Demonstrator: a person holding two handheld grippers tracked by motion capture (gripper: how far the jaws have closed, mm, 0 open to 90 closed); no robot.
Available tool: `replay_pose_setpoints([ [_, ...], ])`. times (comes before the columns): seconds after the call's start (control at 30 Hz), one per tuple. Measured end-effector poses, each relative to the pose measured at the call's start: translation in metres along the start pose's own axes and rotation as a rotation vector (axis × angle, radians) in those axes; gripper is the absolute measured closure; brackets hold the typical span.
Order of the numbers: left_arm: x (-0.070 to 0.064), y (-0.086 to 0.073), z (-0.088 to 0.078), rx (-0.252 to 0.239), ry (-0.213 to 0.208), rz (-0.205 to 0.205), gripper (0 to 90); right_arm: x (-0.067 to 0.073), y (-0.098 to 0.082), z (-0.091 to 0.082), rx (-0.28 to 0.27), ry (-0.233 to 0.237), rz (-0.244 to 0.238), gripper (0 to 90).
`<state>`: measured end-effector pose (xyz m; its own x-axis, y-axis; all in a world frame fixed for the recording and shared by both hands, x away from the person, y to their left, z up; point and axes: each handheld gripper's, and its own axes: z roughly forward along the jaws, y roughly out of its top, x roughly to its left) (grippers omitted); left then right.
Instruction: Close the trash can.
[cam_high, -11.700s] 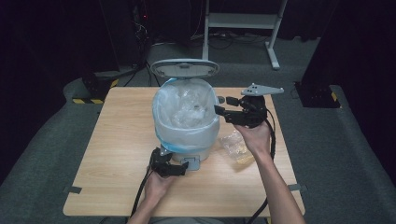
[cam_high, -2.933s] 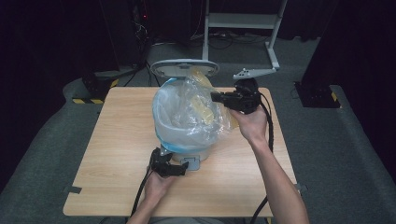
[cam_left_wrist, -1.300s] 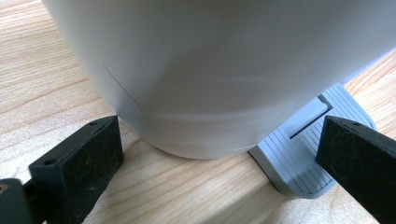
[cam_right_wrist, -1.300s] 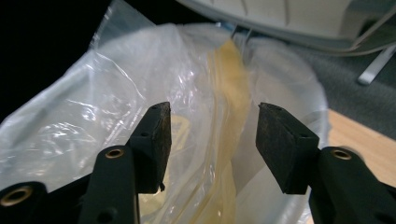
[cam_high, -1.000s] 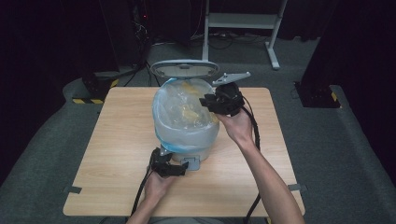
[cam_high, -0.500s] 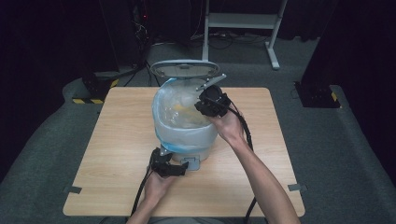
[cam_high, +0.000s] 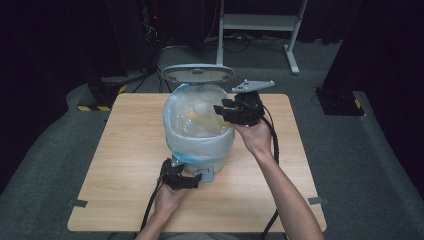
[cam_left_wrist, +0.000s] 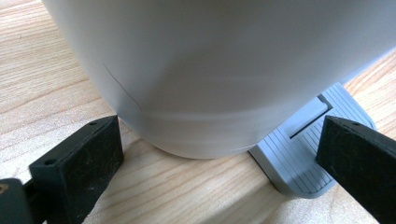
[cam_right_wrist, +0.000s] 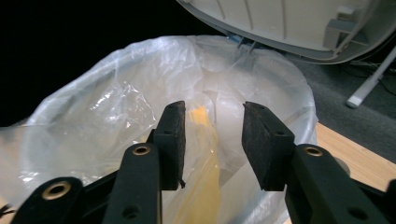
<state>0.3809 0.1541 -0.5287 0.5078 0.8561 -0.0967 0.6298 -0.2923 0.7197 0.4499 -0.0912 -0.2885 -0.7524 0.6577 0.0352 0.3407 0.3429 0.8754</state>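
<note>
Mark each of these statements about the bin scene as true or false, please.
1. The lid of the bin stands open. True.
2. The right tongs grip the yellow packet. False: their jaws have just been opening and stand apart over the bag, with the packet lying in the bag below them.
3. The left tongs are at the foot of the bin, near the grey pedal. True.
4. The bin has no bag inside. False: a clear plastic bag lines it.
5. The bin stands on the floor. False: it stands on the wooden table.
</note>
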Motion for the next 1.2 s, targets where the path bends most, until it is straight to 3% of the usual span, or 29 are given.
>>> replay_pose_setpoints([
  [0.17,0.0,0.0,0.0,0.0,0.0,0.0,0.6,-0.004,-0.006,-0.009,-0.034,0.019,0.021,59.0],
  [0.9,0.0,0.0,0.0,0.0,0.0,0.0,0.6,-0.016,-0.034,-0.042,-0.115,0.012,0.076,54.6],
  [1.2,0.0,0.0,0.0,0.0,0.0,0.0,0.6,-0.013,-0.049,-0.048,-0.127,0.019,0.08,54.2],
])
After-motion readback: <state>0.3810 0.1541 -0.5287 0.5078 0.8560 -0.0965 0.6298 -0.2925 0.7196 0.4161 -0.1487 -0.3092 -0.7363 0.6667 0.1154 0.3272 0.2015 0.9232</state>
